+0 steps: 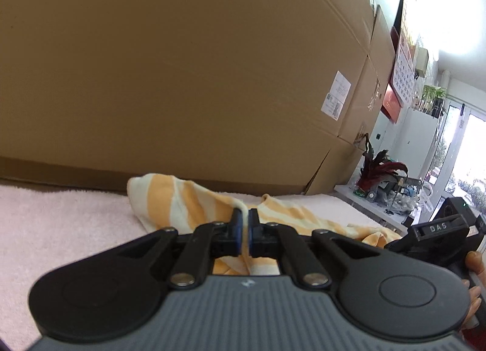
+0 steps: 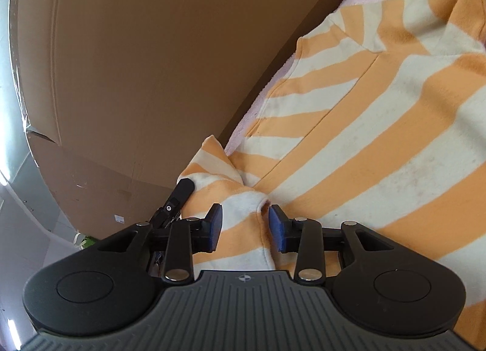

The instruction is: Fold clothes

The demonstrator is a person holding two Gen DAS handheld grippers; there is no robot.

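An orange-and-cream striped garment (image 1: 188,199) lies rumpled on a pale pink towel-like surface (image 1: 60,223). My left gripper (image 1: 245,220) is shut, pinching a fold of the garment between its blue pads. In the right wrist view the garment (image 2: 379,126) fills the right half, with a sleeve and seam showing. My right gripper (image 2: 245,220) is open, its blue pads either side of a raised cuff-like fold (image 2: 252,205) without clamping it. The other gripper's finger (image 2: 182,191) shows at the garment's left edge, and the right gripper's body (image 1: 440,229) shows at the right in the left wrist view.
A large cardboard box (image 1: 182,62) stands close behind the surface as a wall, with a second box (image 1: 373,77) beside it. A white shelf with a dark red plant (image 1: 379,168) and clutter lies to the right, near a bright window (image 1: 467,162).
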